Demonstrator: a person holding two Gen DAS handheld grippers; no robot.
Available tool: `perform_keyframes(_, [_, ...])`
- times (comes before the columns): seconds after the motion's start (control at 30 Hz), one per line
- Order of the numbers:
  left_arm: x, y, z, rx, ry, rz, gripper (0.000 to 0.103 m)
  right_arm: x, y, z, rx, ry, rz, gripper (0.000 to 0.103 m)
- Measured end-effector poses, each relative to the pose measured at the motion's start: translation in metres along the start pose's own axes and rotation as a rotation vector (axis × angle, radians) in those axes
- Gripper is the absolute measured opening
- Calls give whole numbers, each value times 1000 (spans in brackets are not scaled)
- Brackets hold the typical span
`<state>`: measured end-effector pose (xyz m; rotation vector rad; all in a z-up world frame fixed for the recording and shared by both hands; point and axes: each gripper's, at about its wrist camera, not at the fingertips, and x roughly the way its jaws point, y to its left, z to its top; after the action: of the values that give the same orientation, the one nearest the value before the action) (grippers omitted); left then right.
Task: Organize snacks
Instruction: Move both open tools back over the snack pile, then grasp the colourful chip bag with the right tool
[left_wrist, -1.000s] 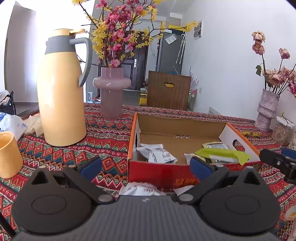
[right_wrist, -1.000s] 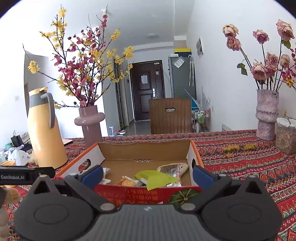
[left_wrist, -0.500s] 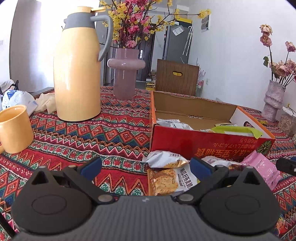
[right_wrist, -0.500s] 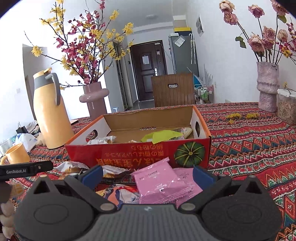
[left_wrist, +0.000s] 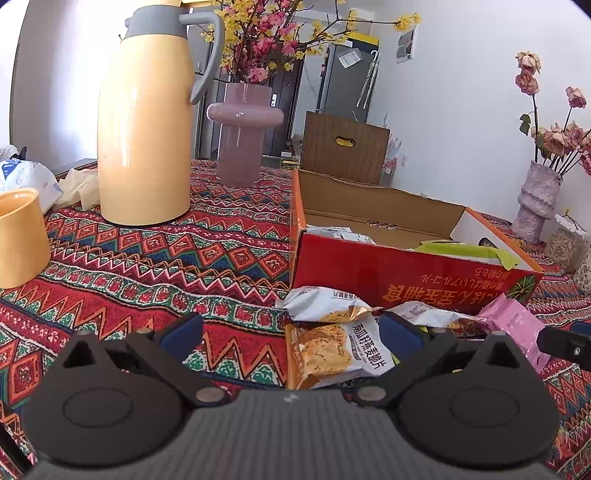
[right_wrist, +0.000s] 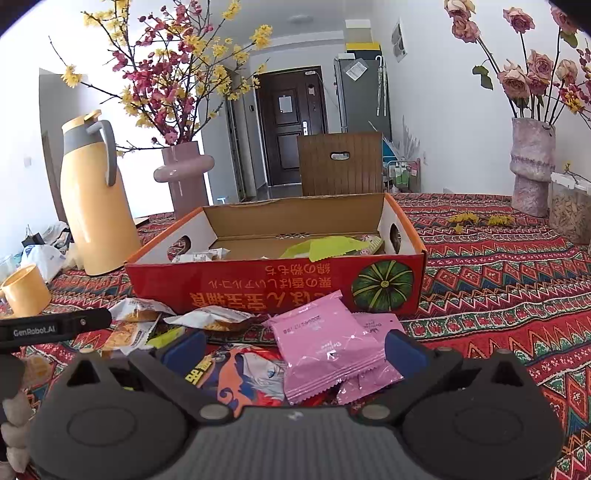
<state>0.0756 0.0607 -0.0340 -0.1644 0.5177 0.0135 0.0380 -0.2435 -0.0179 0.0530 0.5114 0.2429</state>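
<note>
A red cardboard box (left_wrist: 406, 273) (right_wrist: 258, 284) stands open on the patterned tablecloth, with a green packet (right_wrist: 325, 245) and several white packets inside. Loose snack packets lie in front of it. My left gripper (left_wrist: 291, 336) is open and empty, with an orange cracker packet (left_wrist: 332, 352) lying between its fingers. My right gripper (right_wrist: 293, 347) is open and empty, with a pink packet (right_wrist: 325, 343) and a colourful cartoon packet (right_wrist: 243, 373) between its fingers. Another pink packet (left_wrist: 517, 328) lies at the right in the left wrist view.
A yellow thermos jug (left_wrist: 144, 122) (right_wrist: 96, 199) and a mauve flower vase (left_wrist: 242, 136) stand left of the box. A yellow mug (left_wrist: 20, 236) sits at the far left. A rose vase (right_wrist: 532, 162) and a jar (right_wrist: 570, 210) stand at the right.
Both grippers have pulled back from above the box and dropped low over the loose packets in front of it. Both stay open and empty.
</note>
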Motion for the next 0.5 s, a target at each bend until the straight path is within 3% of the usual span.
perform_keyframes(0.5, [-5,1,-2,-12,-12,-36,103,-8,27,-4,-26,26,-39,103])
